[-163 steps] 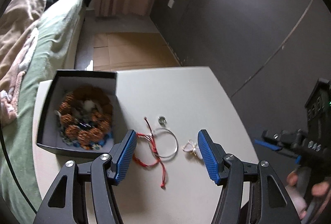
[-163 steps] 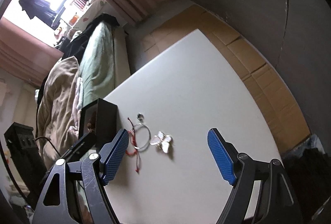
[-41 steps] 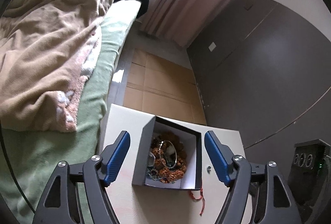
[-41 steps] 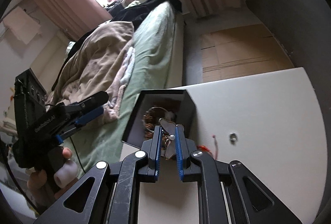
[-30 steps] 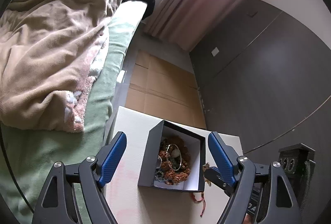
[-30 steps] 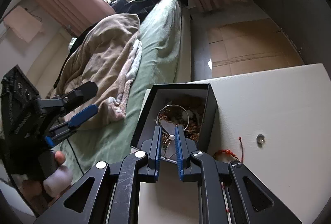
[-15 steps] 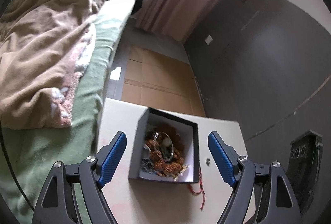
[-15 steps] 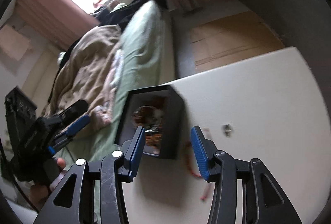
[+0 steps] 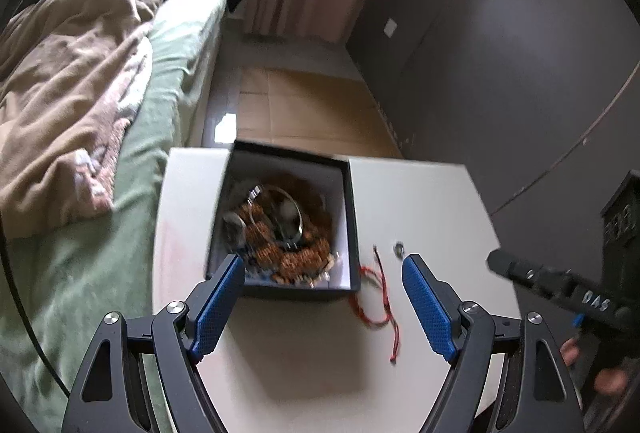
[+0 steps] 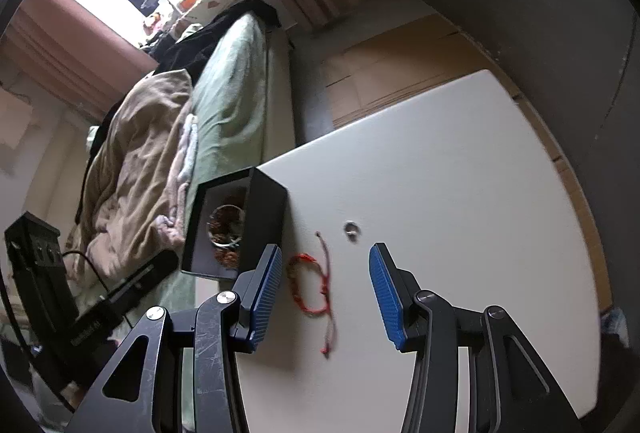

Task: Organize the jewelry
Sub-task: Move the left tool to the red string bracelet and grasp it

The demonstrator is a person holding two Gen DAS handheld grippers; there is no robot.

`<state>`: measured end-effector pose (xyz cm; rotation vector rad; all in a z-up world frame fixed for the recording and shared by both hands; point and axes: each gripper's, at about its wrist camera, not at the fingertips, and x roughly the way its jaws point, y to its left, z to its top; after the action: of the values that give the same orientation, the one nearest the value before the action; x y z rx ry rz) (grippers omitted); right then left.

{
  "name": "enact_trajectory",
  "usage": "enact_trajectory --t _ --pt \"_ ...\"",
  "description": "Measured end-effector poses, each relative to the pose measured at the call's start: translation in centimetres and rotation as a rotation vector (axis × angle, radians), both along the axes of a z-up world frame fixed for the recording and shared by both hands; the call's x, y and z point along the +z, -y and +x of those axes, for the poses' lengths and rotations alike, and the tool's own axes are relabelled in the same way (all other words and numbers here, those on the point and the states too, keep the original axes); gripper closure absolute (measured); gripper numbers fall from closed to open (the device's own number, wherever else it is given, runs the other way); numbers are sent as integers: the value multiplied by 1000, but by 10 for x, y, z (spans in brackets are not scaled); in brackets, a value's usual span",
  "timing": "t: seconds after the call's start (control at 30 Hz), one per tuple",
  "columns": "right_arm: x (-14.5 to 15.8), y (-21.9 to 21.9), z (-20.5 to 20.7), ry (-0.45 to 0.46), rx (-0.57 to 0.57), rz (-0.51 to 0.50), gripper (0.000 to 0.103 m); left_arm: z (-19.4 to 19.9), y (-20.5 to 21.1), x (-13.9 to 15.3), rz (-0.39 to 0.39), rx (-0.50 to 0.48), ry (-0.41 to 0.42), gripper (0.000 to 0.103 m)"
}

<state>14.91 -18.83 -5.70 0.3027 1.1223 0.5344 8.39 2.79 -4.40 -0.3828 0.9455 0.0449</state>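
Since a second ago our right gripper (image 10: 322,287) has dropped its charm into the box (image 9: 352,217) at the table's (image 10: 460,173) left edge, and with both grippers (image 9: 324,303) spread empty we next pinch the red cord (image 10: 314,283) beside it.

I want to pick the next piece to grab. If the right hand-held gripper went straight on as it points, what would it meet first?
Probably the red braided cord bracelet on the white table, lying between the open right hand-held gripper fingers. The small silver ring lies farther on; depth is uncertain.
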Motion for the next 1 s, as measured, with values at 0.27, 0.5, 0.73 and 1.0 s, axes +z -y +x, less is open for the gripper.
enact_trajectory --t 0.27,0.5,0.73,1.0 --pt "-2 29 -6 -14 -43 -7 56 -8 33 -6 42 -28 -28 23" --pt "-2 48 -10 -26 -78 -32 56 -9 61 -21 102 -38 -62 35" --pt "-4 59 -13 -30 -99 -56 56 -4 74 -42 166 -26 -92 46" --pt "-5 63 -14 -31 -120 -70 56 6 77 -66 193 8 -139 58"
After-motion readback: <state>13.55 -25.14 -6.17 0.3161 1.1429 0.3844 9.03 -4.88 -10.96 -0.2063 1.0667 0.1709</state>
